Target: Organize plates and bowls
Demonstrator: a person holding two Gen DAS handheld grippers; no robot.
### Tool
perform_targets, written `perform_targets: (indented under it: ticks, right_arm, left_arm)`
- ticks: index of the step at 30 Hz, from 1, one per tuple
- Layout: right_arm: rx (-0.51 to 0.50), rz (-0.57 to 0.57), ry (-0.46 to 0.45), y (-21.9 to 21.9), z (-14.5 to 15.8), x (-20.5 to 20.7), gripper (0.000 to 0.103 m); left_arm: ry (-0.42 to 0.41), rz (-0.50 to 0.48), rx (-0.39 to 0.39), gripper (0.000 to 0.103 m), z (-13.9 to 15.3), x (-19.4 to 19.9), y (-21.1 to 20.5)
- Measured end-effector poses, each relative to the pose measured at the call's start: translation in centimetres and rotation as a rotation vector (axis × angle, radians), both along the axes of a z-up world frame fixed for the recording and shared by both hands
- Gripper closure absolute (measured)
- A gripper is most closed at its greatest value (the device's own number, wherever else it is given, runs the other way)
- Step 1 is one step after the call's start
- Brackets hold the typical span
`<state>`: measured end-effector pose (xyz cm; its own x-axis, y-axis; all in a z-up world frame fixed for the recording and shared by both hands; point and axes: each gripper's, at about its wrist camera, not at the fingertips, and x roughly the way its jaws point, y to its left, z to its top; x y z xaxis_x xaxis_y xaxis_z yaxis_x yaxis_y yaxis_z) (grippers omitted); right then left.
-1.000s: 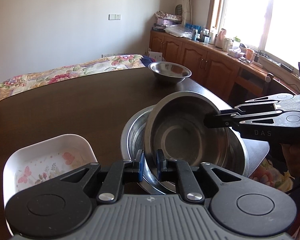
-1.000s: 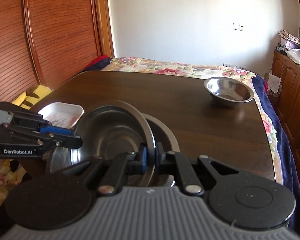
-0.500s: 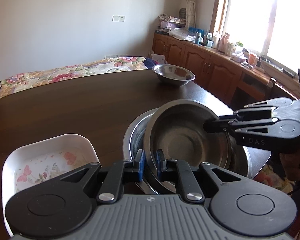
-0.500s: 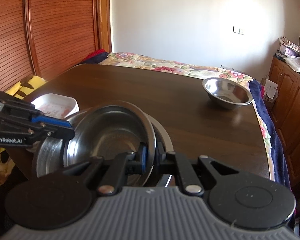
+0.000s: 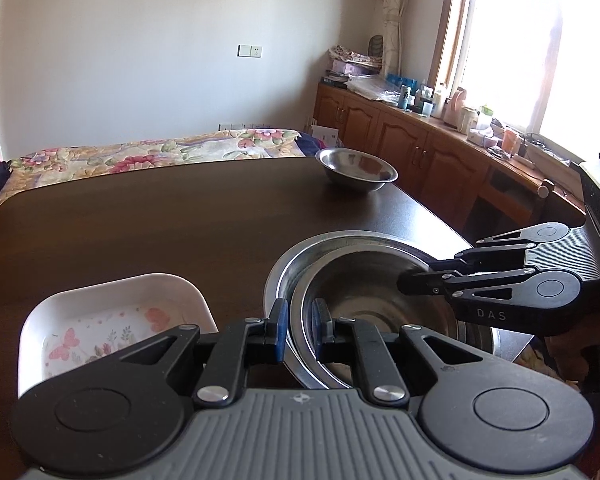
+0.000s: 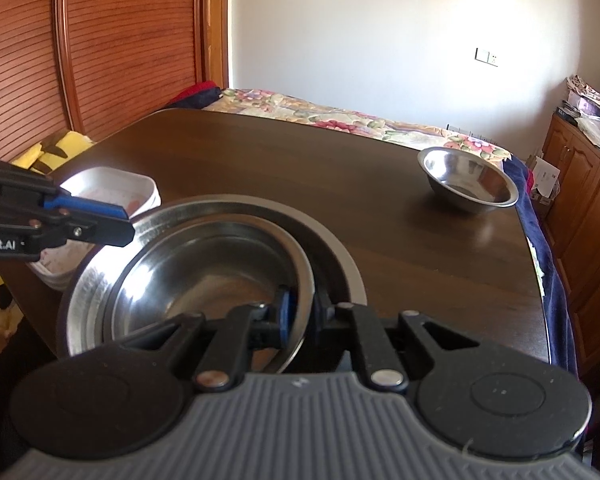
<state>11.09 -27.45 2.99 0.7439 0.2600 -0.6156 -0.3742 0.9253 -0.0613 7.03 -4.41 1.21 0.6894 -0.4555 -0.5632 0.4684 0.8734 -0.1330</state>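
both grippers level, jaws pinching inner steel bowl (image 5: 364, 296) rim: left gripper (image 5: 299, 330) near side, right gripper (image 6: 300, 316) opposite, bowl nested in larger bowl (image 5: 284, 276).

Each wrist camera looks forward, close over its own fingers, from opposite sides; both views share the nested round steel bowls (image 5: 364, 296) (image 6: 204, 272) directly ahead.

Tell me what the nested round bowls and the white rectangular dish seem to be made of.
Nested round bowls: apparently stainless steel with a brushed, shiny finish, showing mirror-like glints. White rectangular dish: glossy, opaque, with a printed butterfly pattern; melamine or ceramic, unclear which.
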Motion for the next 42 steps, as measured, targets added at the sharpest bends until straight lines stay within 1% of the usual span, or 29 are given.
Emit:
perform_targets:
  ticks: [6,8,9,10,17,20,27,31,34,36,38,40,41,42]
  right_arm:
    - [-0.005,-0.001,-0.014,0.1,0.1,-0.1,0.089]
    - [0.004,-0.001,-0.03,0.1,0.2,-0.2,0.084]
    - [0.023,-0.001,-0.031,0.0,0.4,-0.2,0.081]
    - [0.041,0.001,-0.035,-0.2,0.6,-0.3,0.08]
    - [0.064,0.001,-0.086,-0.5,1.8,-0.6,0.08]
    - [0.075,-0.013,-0.114,-0.9,2.3,-0.6,0.08]
    - [0.079,-0.041,-0.191,-2.8,3.3,0.4,0.08]
    - [0.101,-0.064,-0.213,-4.4,3.6,1.8,0.08]
    - [0.092,-0.077,-0.239,-5.2,3.8,2.7,0.08]
    - [0.085,-0.093,-0.252,-6.0,3.8,3.3,0.08]
    - [0.091,-0.108,-0.252,-6.6,3.8,4.1,0.079]
    - [0.096,-0.116,-0.253,-7.4,3.8,5.0,0.077]
    - [0.095,-0.122,-0.255,-7.7,3.8,5.5,0.069]
    - [0.094,-0.125,-0.257,-7.9,3.7,5.9,0.063]
  left_arm:
    - [-0.005,-0.009,0.011,0.09,0.0,-0.1,-0.4]
    - [-0.004,-0.011,0.015,0.09,-0.1,-0.1,-0.7]
    - [-0.002,-0.012,0.016,0.09,-0.2,0.0,-0.7]
    - [-0.001,-0.013,0.017,0.09,-0.2,0.0,-0.7]
    - [-0.011,-0.019,0.02,0.089,0.2,0.3,-1.1]
    - [-0.016,-0.021,0.017,0.088,0.4,0.7,-1.2]
    - [-0.038,-0.014,0.036,0.088,1.1,2.7,-2.0]
    - [-0.042,-0.006,0.056,0.088,1.6,4.4,-2.8]
    - [-0.055,-0.006,0.071,0.087,2.2,5.7,-3.5]
    - [-0.06,-0.006,0.073,0.08,2.6,6.6,-3.9]
    - [-0.065,-0.006,0.075,0.077,2.9,7.5,-4.3]
    - [-0.073,-0.012,0.084,0.077,3.3,8.5,-5.0]
    - [-0.075,-0.015,0.088,0.075,3.4,9.0,-5.4]
    - [-0.077,-0.017,0.09,0.074,3.5,9.4,-5.6]
